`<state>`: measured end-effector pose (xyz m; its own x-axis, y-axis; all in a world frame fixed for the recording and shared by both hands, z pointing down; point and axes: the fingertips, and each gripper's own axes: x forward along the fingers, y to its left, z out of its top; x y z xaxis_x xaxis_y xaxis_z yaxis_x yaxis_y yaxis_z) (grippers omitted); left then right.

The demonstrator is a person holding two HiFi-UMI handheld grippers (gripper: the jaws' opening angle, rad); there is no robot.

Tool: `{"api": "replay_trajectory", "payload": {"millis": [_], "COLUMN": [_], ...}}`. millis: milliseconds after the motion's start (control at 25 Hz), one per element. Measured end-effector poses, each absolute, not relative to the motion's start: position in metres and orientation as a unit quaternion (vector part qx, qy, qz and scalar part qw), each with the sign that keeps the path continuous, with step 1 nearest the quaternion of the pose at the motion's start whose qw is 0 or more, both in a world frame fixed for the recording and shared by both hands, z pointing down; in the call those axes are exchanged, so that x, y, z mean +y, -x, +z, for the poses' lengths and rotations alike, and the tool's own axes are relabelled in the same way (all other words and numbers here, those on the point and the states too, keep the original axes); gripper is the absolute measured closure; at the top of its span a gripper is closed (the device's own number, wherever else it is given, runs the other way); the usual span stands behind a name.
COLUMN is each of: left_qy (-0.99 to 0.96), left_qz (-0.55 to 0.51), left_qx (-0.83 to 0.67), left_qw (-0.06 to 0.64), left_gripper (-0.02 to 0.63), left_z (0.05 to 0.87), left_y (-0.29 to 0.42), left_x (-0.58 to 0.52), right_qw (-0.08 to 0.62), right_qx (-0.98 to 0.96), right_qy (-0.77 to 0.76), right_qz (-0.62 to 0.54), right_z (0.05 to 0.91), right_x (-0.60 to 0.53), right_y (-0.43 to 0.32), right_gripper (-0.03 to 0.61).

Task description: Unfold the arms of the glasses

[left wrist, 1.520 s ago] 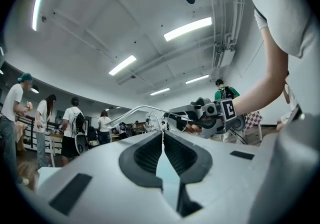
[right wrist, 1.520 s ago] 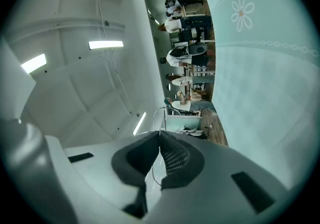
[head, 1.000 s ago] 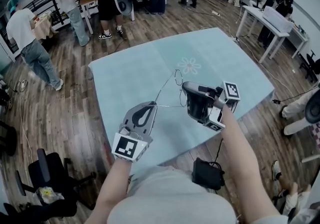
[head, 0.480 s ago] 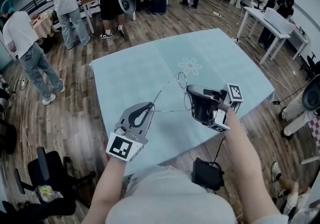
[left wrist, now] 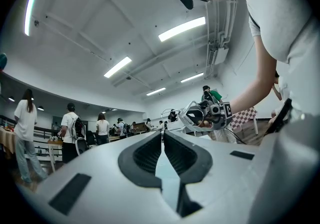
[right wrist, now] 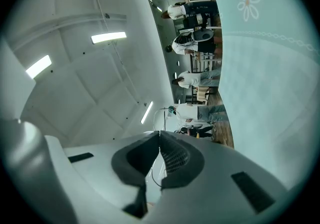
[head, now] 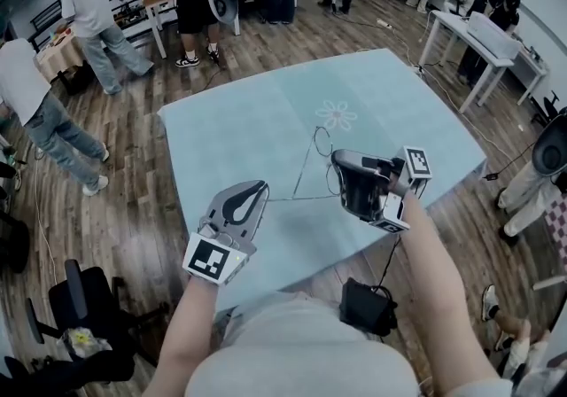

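Thin wire-rimmed glasses (head: 324, 144) hang in the air above the pale blue table (head: 239, 134), between my two grippers. My right gripper (head: 337, 167) is shut on the frame by the lenses, whose wire rims (right wrist: 159, 117) show just past its tips. One arm (head: 301, 198) runs level to my left gripper (head: 263, 196), which is shut on its end. The other arm (head: 306, 163) slants down from the far lens, free. From the left gripper view, the left gripper (left wrist: 162, 134) has its pads together and the right gripper (left wrist: 204, 115) faces it.
The table's near edge (head: 292, 276) lies just under my hands, and a flower print (head: 337, 114) marks the cloth. Several people (head: 97, 5) stand at benches along the far left. White desks (head: 483, 36) stand at the right. A black chair (head: 84, 307) is at the lower left.
My left gripper has drawn slightly back towards me and to the left with the arm's end. The free arm, which earlier met the left gripper's tips, now stands apart from them.
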<state>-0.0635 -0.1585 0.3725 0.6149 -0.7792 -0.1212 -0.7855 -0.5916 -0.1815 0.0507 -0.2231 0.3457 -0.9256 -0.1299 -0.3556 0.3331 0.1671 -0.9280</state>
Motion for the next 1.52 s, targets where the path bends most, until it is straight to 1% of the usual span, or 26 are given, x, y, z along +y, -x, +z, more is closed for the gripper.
{"api": "replay_trajectory", "payload": {"millis": [200,360,560,720,1080,1200,1520], "left_qy": [0.932,0.953,0.966,0.970,0.966,0.966,0.964], "left_qz": [0.011,0.003,-0.012,-0.020,-0.039,-0.047,-0.065], "left_qx": [0.352,0.287,0.232,0.205,0.190,0.195,0.187], "left_qw": [0.091,0.097,0.113,0.126,0.171,0.166,0.179], "left_gripper": [0.583,0.484,0.437,0.399,0.397,0.397,0.399], "left_z": [0.374,0.374,0.372,0.367,0.362,0.364,0.369], "left_y": [0.048,0.036,0.023,0.019,0.011,0.015,0.025], "left_x": [-0.147,-0.134,-0.122,-0.116,-0.118,-0.118,-0.116], "right_qw": [0.159,0.146,0.122,0.118,0.097,0.090,0.072], "right_qx": [0.747,0.749,0.746,0.747,0.750,0.750,0.749], "right_qy": [-0.071,-0.079,-0.090,-0.106,-0.133,-0.131,-0.134], "right_qz": [-0.642,-0.642,-0.648,-0.645,-0.640,-0.642,-0.645], "right_z": [0.345,0.345,0.348,0.344,0.346,0.348,0.352], "right_x": [-0.221,-0.218,-0.212,-0.207,-0.196,-0.196,-0.193], "right_y": [-0.048,-0.044,-0.039,-0.037,-0.034,-0.034,-0.034], "right_gripper": [0.569,0.569,0.569,0.569,0.569,0.569,0.568]}}
